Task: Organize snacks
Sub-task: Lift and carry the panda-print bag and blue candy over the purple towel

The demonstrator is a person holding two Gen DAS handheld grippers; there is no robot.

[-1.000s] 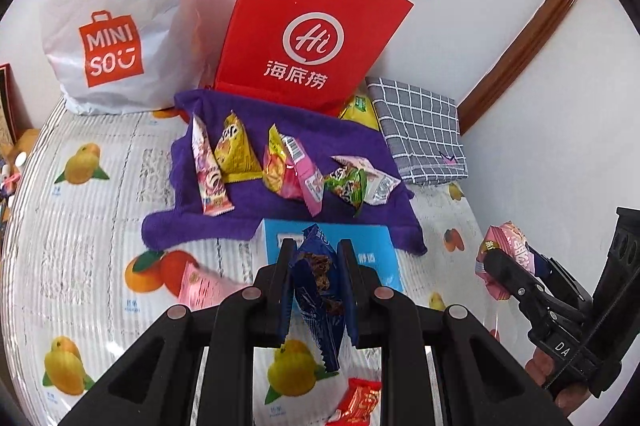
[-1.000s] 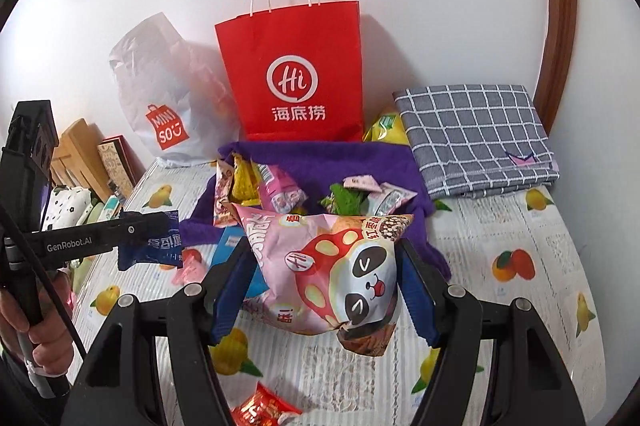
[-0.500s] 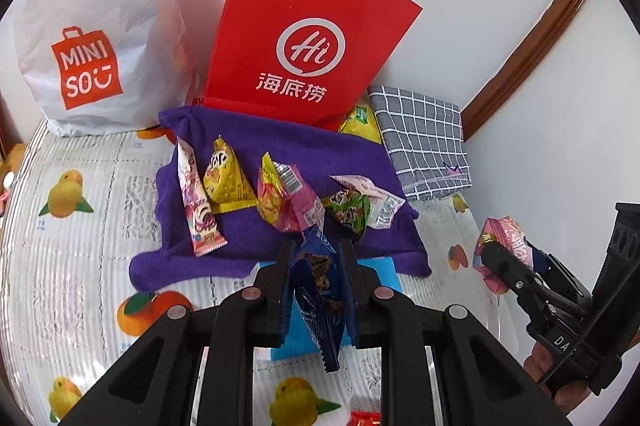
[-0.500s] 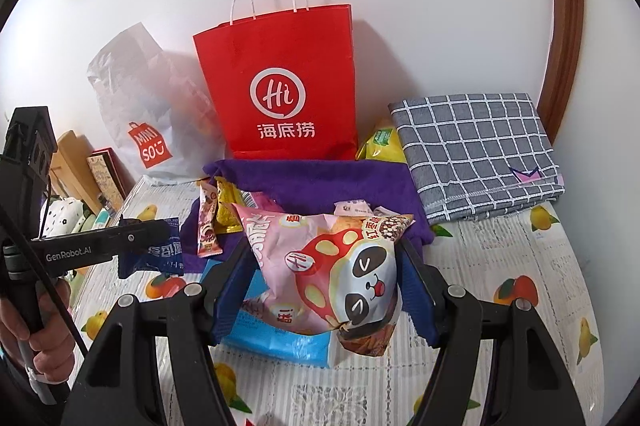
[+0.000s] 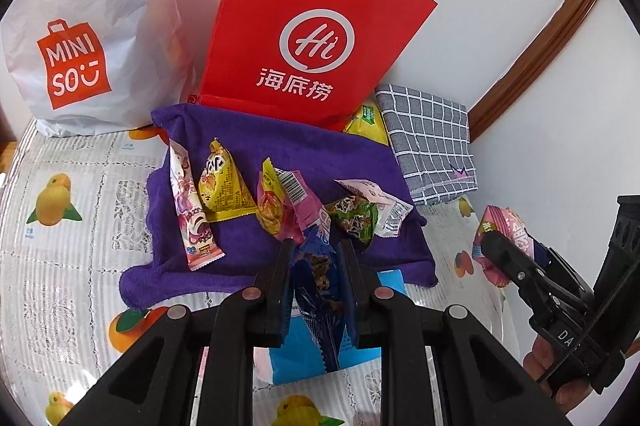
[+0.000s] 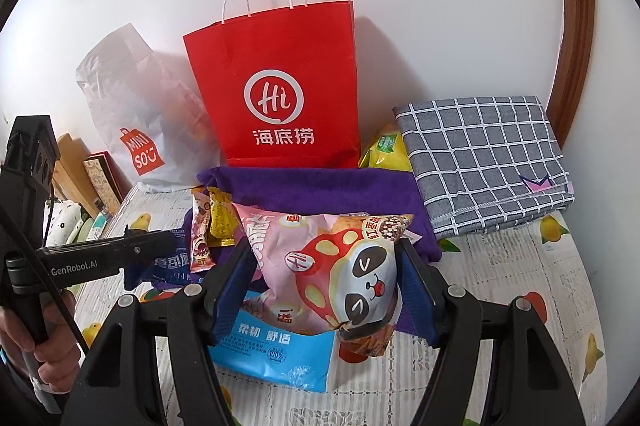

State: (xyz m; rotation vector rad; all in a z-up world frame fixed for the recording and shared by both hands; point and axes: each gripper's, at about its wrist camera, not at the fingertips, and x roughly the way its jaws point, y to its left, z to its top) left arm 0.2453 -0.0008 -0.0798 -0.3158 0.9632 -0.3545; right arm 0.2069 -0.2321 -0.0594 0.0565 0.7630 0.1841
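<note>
- My left tool (image 5: 316,278) is clamped tight on a dark blue snack packet (image 5: 320,290), which hangs upright between the fingers with its sawtooth end down at 6 o'clock.
- My right tool (image 6: 324,286) grips a pink panda snack bag (image 6: 332,266); its blue pads press both sides of the bag, standing wide apart because the bag is bulky.
- In the left wrist view the purple towel (image 5: 248,266) lies just past my left tool at 12 o'clock, carrying a row of small snacks: a pink stick packet (image 5: 188,214) at 10 o'clock, a yellow triangle packet (image 5: 222,186) beside it, a yellow-and-pink packet (image 5: 280,206), and a green packet (image 5: 356,218) at 1 o'clock.
- The towel's near edge sits against a light blue pack (image 6: 272,350) lying flat under both tools.
- The red paper bag (image 6: 276,86) stands upright on the towel's far edge at 12 o'clock, against the wall; the white shopping bag (image 5: 88,26) stands at 10 o'clock.
- A grey checked cloth (image 6: 484,162), folded, fills the 2 o'clock corner.
- Open table (image 6: 520,306) lies at 3 o'clock of my right tool, and at 8 to 9 o'clock of my left tool, out to the table's left edge.
</note>
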